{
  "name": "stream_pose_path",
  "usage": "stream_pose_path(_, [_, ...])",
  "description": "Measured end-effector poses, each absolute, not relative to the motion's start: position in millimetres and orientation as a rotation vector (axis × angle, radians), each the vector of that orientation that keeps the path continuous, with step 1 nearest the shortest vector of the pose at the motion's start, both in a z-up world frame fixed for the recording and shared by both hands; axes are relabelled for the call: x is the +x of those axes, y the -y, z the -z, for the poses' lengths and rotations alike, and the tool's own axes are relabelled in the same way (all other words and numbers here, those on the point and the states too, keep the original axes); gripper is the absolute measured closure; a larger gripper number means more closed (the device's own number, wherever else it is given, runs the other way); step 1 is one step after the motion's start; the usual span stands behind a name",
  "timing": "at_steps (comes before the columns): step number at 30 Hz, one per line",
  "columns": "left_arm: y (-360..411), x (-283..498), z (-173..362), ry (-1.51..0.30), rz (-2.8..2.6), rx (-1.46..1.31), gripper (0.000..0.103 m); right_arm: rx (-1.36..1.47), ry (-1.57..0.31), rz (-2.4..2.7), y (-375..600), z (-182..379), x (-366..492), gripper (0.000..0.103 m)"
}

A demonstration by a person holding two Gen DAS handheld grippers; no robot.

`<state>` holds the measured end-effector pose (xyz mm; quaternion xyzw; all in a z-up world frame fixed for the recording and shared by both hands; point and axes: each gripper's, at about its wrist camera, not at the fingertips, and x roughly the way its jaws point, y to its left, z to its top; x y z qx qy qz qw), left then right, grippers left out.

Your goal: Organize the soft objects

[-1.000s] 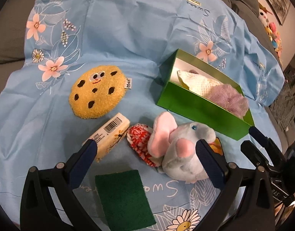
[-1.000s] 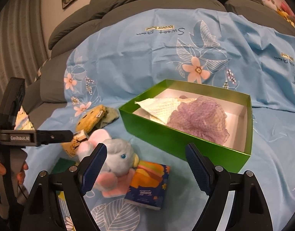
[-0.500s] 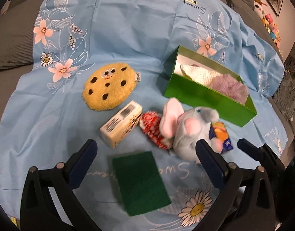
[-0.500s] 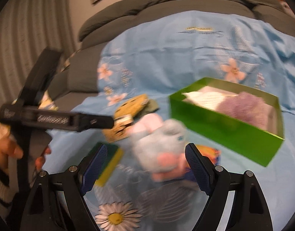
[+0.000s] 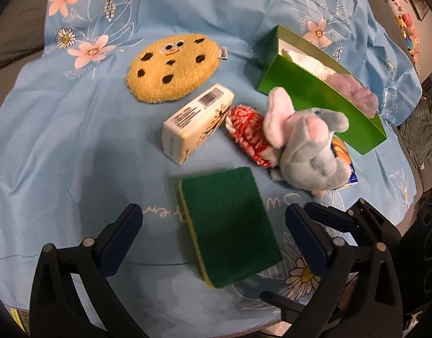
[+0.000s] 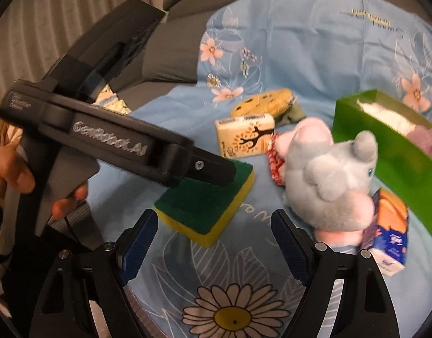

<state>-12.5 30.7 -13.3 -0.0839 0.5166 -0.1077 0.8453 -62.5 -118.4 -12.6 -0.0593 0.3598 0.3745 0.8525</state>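
Observation:
A green-and-yellow sponge [image 5: 230, 225] lies on the blue cloth between the fingers of my open, empty left gripper [image 5: 213, 236]. It also shows in the right wrist view [image 6: 207, 205], just beyond my open, empty right gripper [image 6: 213, 236]. A grey plush elephant [image 5: 308, 138] [image 6: 331, 180] lies beside a red-and-white knitted item [image 5: 246, 132]. A plush cookie [image 5: 170, 67] lies at the back. The green box [image 5: 322, 95] holds a white cloth [image 5: 308, 63] and a purple mesh puff [image 5: 353, 90].
A cream tissue pack [image 5: 199, 121] lies between cookie and sponge. An orange-and-blue tissue pack [image 6: 387, 231] leans against the elephant. The left gripper's black body [image 6: 117, 140] crosses the right wrist view over the sponge. Grey sofa cushions [image 6: 170, 50] lie behind the cloth.
Both grippers have pulled back and turned left. The sponge now sits between the left fingers and ahead of the right ones. No object has moved.

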Motion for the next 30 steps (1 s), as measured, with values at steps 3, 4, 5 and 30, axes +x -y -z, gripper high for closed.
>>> stream_pose_path(3, [-33, -11, 19, -1.114, 0.243, -0.213, 0.005, -0.125, -0.766, -0.800, 113, 16, -59, 0.019])
stream_pose_path(4, [-34, -11, 21, -1.123, 0.248, -0.226, 0.006, -0.120, -0.771, -0.813, 111, 17, -58, 0.022])
stream_pose_path(5, [-34, -10, 23, -1.129, 0.252, -0.238, 0.007, -0.116, -0.779, -0.825, 109, 19, -57, 0.023])
stream_pose_path(30, [7, -17, -24, -0.927, 0.355, -0.125, 0.046, -0.153, -0.644, -0.791, 115, -5, -64, 0.049])
